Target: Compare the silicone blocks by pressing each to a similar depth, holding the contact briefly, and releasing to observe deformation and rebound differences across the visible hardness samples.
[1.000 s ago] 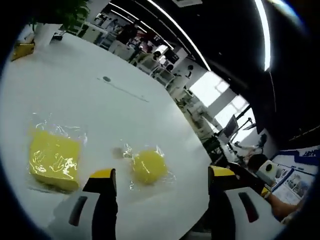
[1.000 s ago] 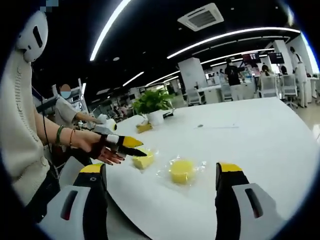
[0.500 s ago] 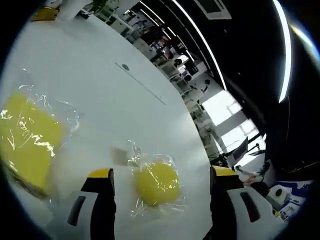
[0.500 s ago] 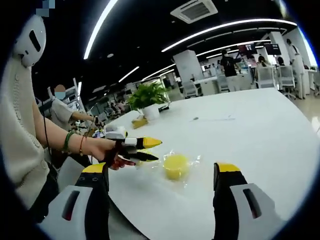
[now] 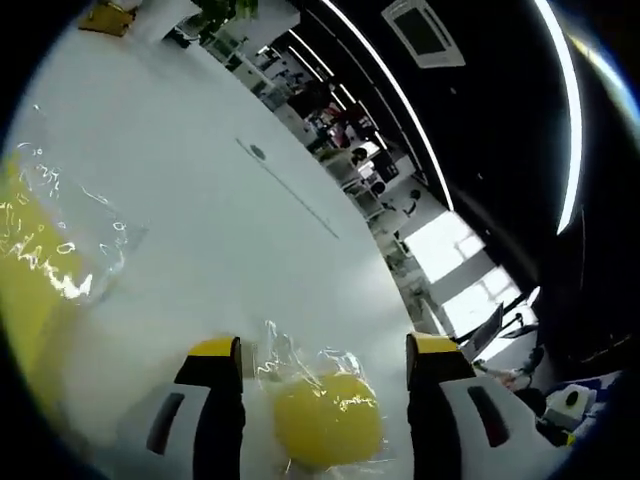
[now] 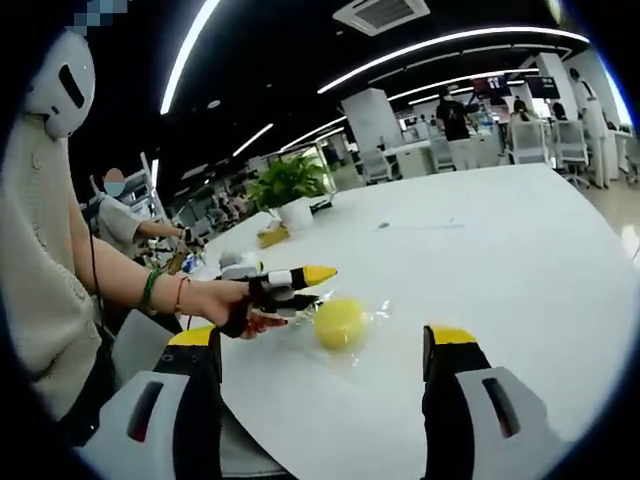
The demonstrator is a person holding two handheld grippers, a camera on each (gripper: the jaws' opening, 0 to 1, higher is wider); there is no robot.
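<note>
Two yellow silicone samples lie on the white counter (image 5: 200,190), each in clear plastic wrap. In the left gripper view, the round block (image 5: 325,428) sits at 6 o'clock, between the spread jaws of the left gripper (image 5: 315,350), with gaps on both sides. The square block (image 5: 22,290) is at 9 o'clock, well apart from it. In the right gripper view, the left gripper (image 6: 300,290) is held by a hand (image 6: 215,305) at 9 o'clock, its tips just beside the round block (image 6: 338,324). The right gripper (image 6: 325,345) has its jaws spread too, holding nothing, with the round block near the middle. A potted plant (image 6: 285,190) stands at 11 o'clock.
</note>
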